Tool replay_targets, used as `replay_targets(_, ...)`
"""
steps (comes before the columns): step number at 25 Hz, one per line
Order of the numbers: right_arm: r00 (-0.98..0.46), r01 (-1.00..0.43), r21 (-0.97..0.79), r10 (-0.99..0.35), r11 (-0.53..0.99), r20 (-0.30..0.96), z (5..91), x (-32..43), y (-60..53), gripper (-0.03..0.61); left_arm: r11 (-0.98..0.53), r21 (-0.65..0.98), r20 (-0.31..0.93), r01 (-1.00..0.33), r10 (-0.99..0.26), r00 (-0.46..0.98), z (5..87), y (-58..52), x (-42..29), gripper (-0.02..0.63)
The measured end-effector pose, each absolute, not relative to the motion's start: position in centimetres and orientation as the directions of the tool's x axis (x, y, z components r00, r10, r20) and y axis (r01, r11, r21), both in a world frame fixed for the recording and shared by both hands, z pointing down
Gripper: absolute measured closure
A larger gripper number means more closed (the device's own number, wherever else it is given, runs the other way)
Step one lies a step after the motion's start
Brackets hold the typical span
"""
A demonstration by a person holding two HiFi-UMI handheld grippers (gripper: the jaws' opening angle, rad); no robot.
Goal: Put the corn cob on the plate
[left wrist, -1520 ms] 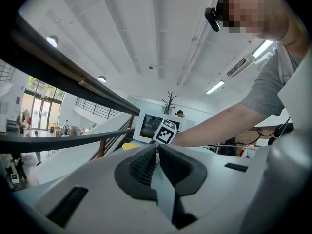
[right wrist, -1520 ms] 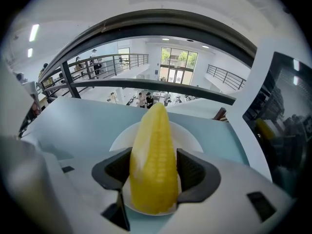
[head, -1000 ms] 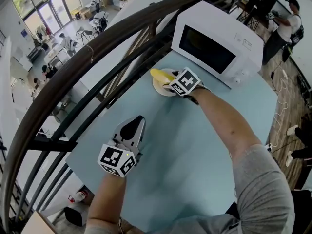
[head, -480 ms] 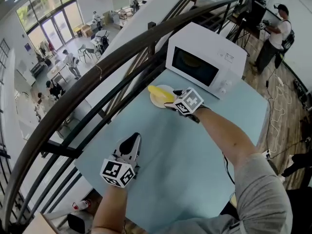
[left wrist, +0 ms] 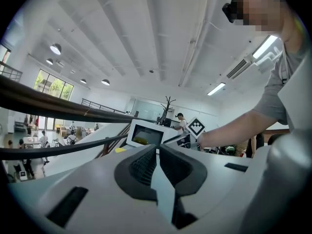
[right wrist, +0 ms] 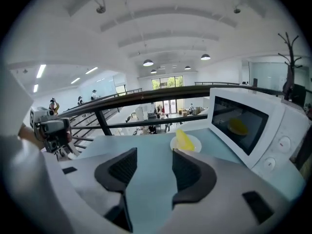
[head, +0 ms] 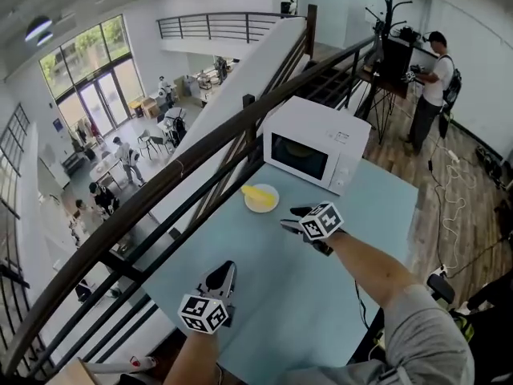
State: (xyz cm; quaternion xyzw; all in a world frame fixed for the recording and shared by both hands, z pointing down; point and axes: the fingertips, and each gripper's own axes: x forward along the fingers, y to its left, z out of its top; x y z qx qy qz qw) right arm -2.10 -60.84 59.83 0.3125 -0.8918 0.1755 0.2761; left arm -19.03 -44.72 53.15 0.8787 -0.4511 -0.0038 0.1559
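The corn cob (head: 255, 192) is down. It lies across the small plate (head: 269, 206), one end poking over the rim, and nothing touches it. A second ago the right gripper (head: 290, 220) was at the plate's edge, right up against the cob. Now it has come away, and from the head view there is bare table between its tips and the plate.

From the right gripper view, cob and plate sit straight ahead, just beyond the tip of the right-hand jaw and clear of both. The jaws stand apart with only tabletop between them. They have just been closing part of the way from full spread, on nothing at all. So this reads as a let-go and a retreat, not a fresh grab.

The left gripper (head: 224, 269) hangs near the table's close edge, well short of the plate, on the near side of the right one. Its pads are drawn together at the tips and carry nothing. It too sits further back from the plate than it did a second ago.

Beyond the plate stands the white microwave (head: 317, 143), door closed. The pale blue table (head: 321, 295) runs under everything.

By the look of it, the job is done: cob on plate, both tools clear. All that could be left is to keep the arms away so the overhanging cob is not knocked off.
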Motion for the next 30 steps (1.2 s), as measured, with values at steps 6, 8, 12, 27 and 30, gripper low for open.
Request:
replay_targets(6,-0.713,-0.648,-0.188,-0.502,0.738,0.490,53.3,0.6,-54.5,0.417,-0.555,0.264,0.139,-0.789,-0.787,0.601,49.5,-39.0,-16.3,0.577)
replay_targets(8,-0.731,-0.640,-0.200,-0.509,0.741,0.455,51.6,1.0,-52.0,0.446,-0.549,0.255,0.147,-0.796,-0.791,0.594,48.2,-36.8,-16.4,0.577)
replay_targets(12,-0.755,-0.611,-0.175,-0.502,0.772,0.422,50.7,4.2,-46.9,0.515,-0.519,0.246,0.165,-0.819,-0.810,0.563,47.5,-32.7,-14.7,0.577)
replay_targets(27,-0.863,-0.480,-0.214,-0.414,0.851,0.290,47.6,10.6,-27.6,0.558,-0.389,0.213,0.172,-0.896,-0.888,0.426,43.1,-15.9,-8.2,0.577)
replay_targets(30,-0.870,-0.470,-0.218,-0.408,0.855,0.276,46.4,11.2,-25.0,0.560,-0.392,0.207,0.147,-0.897,-0.893,0.424,41.6,-14.0,-7.6,0.577)
